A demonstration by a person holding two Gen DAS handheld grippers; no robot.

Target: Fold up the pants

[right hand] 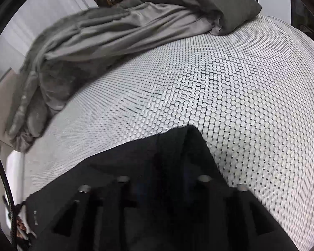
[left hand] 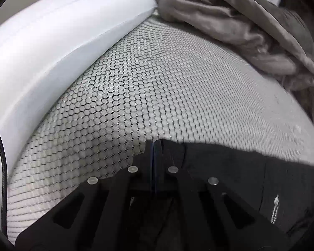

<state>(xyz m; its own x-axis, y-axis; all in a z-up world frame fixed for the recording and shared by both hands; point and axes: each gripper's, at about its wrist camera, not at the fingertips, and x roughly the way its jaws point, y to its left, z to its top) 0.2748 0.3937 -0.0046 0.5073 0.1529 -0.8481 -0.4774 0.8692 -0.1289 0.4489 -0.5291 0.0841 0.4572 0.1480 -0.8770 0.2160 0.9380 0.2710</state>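
A pale grey mattress cover printed with a black honeycomb grid (left hand: 157, 87) fills most of both views and is the surface everything lies on. Next in size is a rumpled grey blanket with a darker fleecy outer side (right hand: 106, 35), heaped along the far edge of the bed; the right wrist view shows nearly its whole length, while the left wrist view catches only one bunched end at its upper right. Only the left wrist view shows a smooth white pillow (left hand: 52, 41), lying along the left side of the bed just beside the blanket. The black fabric pants (right hand: 136, 167) spread across the near edge of the patterned cover, in front of both cameras; in the right wrist view a peak of the cloth rises between the fingers. The left gripper (left hand: 153, 144) has its black fingers pressed together, with the pants' edge lying against its right finger; whether cloth sits between them cannot be told. The right gripper (right hand: 163, 167) is blurred and draped in the dark cloth, so its jaw state cannot be told. White wall panels (right hand: 41, 21) stand behind the bed.
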